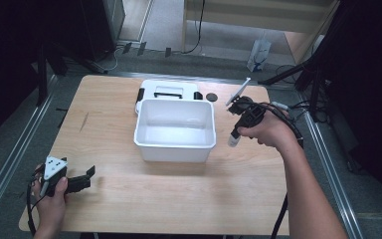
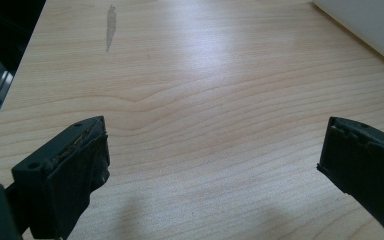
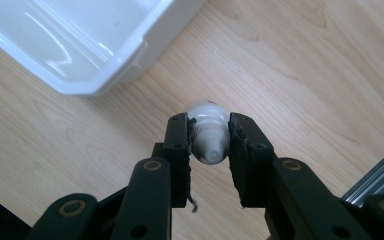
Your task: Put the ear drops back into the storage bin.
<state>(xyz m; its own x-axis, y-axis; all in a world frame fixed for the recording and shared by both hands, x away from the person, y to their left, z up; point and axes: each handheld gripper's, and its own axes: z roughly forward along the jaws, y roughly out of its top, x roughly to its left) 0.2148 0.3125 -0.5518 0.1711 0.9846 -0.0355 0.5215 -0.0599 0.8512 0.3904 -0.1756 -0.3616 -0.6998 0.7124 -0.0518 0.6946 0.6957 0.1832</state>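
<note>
A small white bottle [image 3: 209, 131] with a ribbed cap is pinched between the black jaws of my right gripper [image 3: 208, 142], which is shut on it. In the high view the bottle [image 1: 233, 140] hangs from the right gripper [image 1: 236, 133] above the table, just right of the white bin [image 1: 174, 152]. The bin's corner [image 3: 105, 75] lies up and left of the bottle in the right gripper view. My left gripper [image 1: 90, 175] rests low at the table's near left corner. Its jaws stand wide apart [image 2: 212, 150] over bare wood with nothing between them.
A white lid [image 1: 168, 89] with a black handle lies behind the bin, and a small black disc [image 1: 211, 96] sits beside it. The wooden table [image 1: 179, 199] has metal rails [image 1: 10, 164] along its sides. Cables trail from the right hand.
</note>
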